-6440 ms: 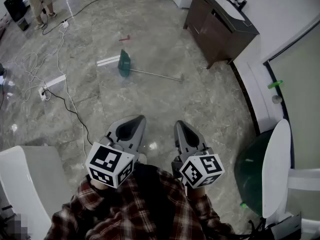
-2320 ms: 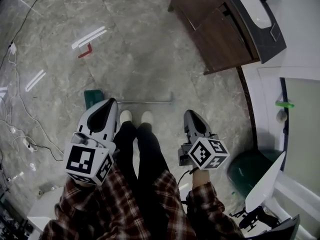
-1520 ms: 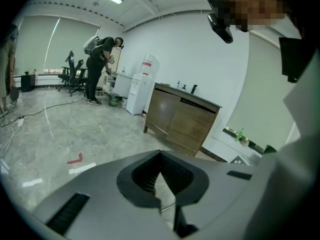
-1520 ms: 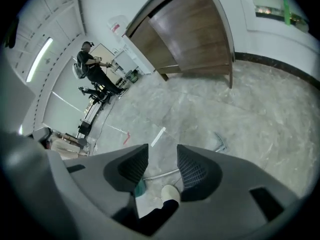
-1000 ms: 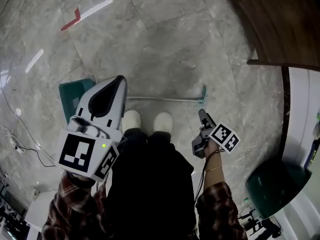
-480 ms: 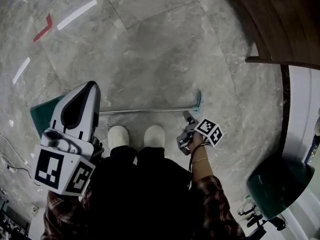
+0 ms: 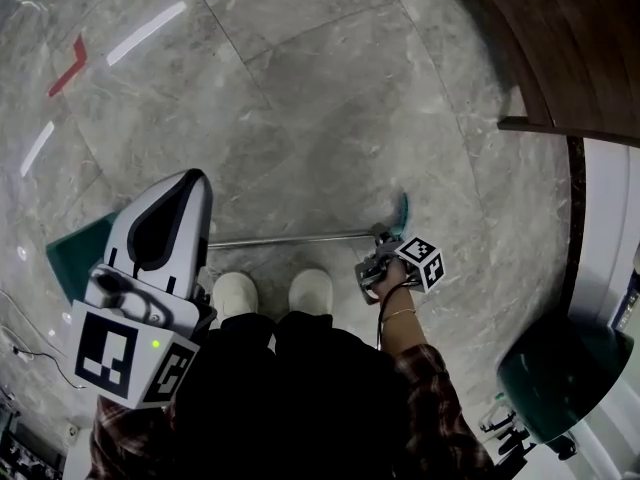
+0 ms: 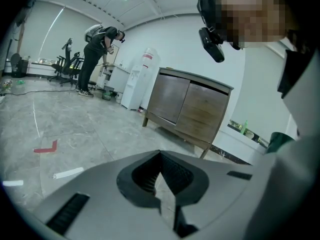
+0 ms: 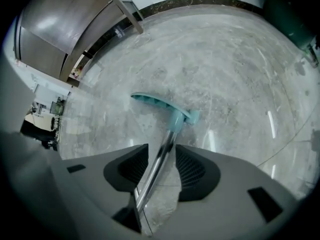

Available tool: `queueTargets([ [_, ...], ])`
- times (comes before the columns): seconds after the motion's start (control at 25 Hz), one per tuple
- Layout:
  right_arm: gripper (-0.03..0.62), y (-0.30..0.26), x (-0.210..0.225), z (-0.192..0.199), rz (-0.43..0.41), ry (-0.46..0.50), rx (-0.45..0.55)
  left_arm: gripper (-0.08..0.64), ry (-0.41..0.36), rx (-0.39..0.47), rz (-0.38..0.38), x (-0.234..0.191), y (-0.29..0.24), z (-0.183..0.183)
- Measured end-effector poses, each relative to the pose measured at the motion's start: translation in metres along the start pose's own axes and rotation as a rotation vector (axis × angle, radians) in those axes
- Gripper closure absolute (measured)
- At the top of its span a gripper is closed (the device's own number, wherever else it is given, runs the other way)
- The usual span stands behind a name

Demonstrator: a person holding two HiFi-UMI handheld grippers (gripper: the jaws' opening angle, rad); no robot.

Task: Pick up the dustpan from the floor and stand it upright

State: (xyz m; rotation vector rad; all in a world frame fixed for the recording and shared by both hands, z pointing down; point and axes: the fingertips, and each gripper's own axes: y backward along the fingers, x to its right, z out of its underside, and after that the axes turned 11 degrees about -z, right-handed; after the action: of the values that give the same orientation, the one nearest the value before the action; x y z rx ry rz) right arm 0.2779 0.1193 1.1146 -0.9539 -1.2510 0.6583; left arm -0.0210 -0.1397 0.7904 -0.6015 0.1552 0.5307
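While lying flat on the floor just ahead of the shoes [image 7: 235, 293], could swing pan-heavy or slip on lifting: dustpan [image 7: 75, 258] merely straddled near the handle's far end by right gripper [image 9: 161, 154], jaws apart, unclamped. Left gripper [image 8: 160, 156] closed, empty, aloft.

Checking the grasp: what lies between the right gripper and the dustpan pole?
Nothing: in the right gripper view the pole runs between the right gripper's parted jaws.

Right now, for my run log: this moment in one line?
right gripper: open around dustpan handle | left gripper: shut, empty | dustpan: lying on floor
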Motion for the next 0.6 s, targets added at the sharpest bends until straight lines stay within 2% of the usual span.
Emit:
queueTargets([
  [0.24, 0.426, -0.007, 0.016, -0.008, 0.112, -0.100, 0.067, 0.558, 0.007, -0.014, -0.015, -0.010, -0.009, 0.013],
  [0.32, 0.430, -0.008, 0.017, -0.007, 0.120, -0.110, 0.066, 0.558, 0.011, -0.020, -0.024, -0.013, -0.009, 0.016],
  [0.44, 0.476, -0.007, 0.021, -0.006, 0.138, -0.098, 0.036, 0.559, 0.012, -0.038, -0.035, -0.014, -0.011, 0.021],
  [0.6, 0.490, -0.004, 0.015, -0.007, 0.099, -0.141, 0.065, 0.558, 0.004, -0.075, -0.040, -0.011, -0.016, 0.029],
])
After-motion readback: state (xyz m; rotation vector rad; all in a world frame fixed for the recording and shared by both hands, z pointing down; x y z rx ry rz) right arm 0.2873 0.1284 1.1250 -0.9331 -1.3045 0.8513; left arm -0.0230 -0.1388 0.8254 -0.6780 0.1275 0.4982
